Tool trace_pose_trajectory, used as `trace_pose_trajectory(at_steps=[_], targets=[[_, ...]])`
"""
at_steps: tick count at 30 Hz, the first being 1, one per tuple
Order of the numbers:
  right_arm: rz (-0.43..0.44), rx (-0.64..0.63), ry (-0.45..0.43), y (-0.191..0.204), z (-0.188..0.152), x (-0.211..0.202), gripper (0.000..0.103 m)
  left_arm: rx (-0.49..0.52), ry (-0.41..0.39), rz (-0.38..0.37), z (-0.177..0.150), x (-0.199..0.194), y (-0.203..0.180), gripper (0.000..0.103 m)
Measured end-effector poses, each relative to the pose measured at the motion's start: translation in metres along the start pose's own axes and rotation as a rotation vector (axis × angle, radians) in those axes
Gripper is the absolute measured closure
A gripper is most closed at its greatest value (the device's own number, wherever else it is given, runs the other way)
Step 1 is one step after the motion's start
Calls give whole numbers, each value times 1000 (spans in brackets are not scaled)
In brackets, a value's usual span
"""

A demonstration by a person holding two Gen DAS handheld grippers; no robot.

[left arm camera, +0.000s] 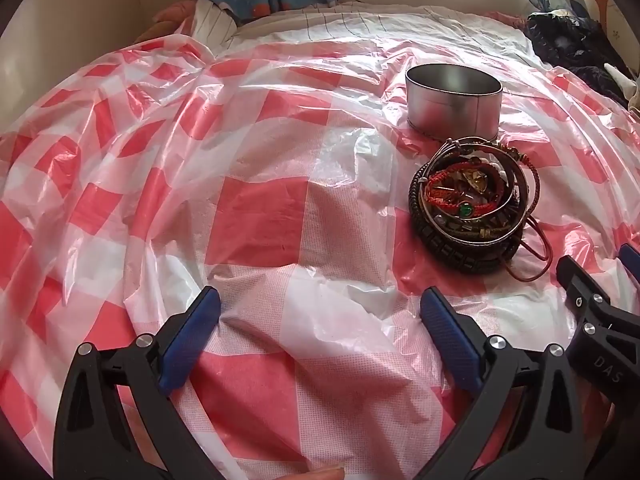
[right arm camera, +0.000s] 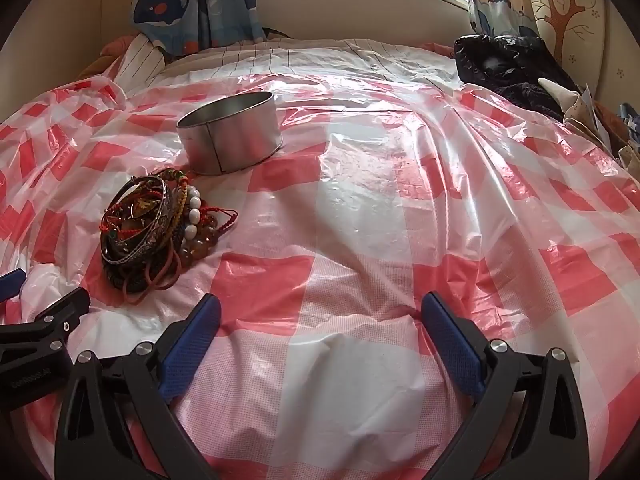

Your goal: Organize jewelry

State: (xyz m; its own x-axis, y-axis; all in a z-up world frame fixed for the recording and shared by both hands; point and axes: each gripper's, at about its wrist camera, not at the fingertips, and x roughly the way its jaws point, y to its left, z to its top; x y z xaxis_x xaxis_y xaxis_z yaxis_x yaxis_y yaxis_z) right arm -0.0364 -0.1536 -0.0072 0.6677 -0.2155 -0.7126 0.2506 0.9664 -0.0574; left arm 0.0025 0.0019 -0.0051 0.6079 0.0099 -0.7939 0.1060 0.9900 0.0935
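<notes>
**Both grippers spread wide, nothing held**

The left gripper [left arm camera: 320, 308] and right gripper [right arm camera: 320, 316] tilt downward over the checked plastic sheet [right arm camera: 360, 220], side by side, jaws released and empty. The jewelry pile [left arm camera: 472, 200] lies just beyond them, near side of the open metal tin [left arm camera: 454, 98].

Bed [right arm camera: 304, 54] under crinkled red-white checked plastic sheet [right arm camera: 360, 208]. On the sheet: round open silver metal tin [right arm camera: 230, 142], tangled pile of bracelets and bangles [right arm camera: 160, 224] beside it.
</notes>
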Motion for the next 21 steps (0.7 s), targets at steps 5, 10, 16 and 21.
trace_pose_trajectory(at_steps=[5,10,16,21], targets=[[0,0,1,0,0,0,7,-12,4,-4,-1,0,1,7],[0,1,1,1,0,1,7,-15,1,-4,0,-1,2,7],[15,10,15,-1,1,-1,7,-9,-26,-15,-1,-8,2,7],[17,8,18,-1,2,2,7,-3,-60,-18,2,-16,0,7]])
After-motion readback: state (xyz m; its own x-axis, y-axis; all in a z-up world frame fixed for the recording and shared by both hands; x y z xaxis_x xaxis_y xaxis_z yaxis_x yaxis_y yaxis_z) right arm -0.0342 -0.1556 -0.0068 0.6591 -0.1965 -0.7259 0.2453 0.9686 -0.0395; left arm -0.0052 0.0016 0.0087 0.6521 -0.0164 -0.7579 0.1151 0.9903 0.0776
